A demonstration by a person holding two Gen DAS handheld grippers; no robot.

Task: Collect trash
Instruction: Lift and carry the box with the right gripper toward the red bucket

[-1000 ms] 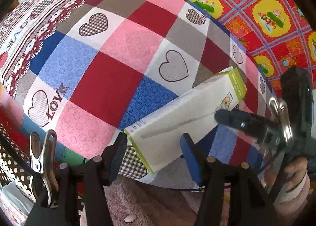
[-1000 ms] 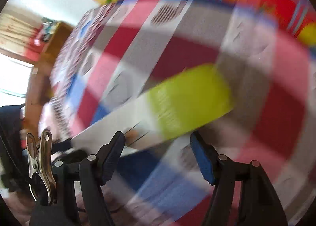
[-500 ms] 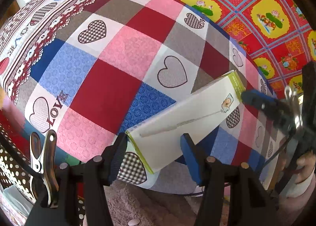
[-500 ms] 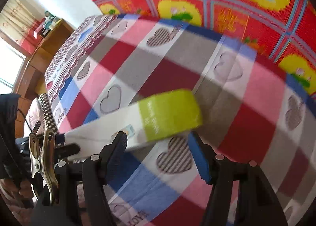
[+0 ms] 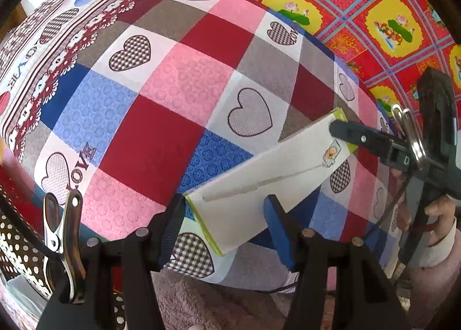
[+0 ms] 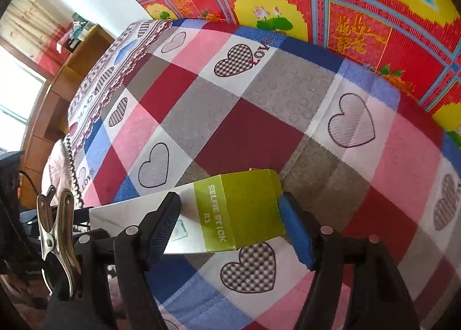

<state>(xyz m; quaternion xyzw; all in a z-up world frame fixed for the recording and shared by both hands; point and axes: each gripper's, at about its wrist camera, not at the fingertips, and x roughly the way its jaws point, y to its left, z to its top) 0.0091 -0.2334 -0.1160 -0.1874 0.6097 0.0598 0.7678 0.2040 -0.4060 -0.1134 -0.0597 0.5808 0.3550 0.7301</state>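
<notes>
On the bed's patchwork cover (image 5: 161, 134), near its edge, lies the selfie-stick box (image 5: 268, 183), long and white with a green end. The left gripper (image 5: 224, 211) straddles its white end, jaws apart on either side; I cannot tell whether the pads actually press on the card. A second ago the right gripper (image 6: 230, 214) was sweeping in over the box in a blur. It now frames the green end, its jaws opening, the box between them, the blue pad close by the end flap. In the left view one right finger (image 5: 360, 137) lies across that end, and a hand (image 5: 438, 214) holds the tool. Both ends look bracketed, so a two-handed lift seems to be the step in hand. No bin, bag or other container shows in either view; whether the box holds anything cannot be seen.
</notes>
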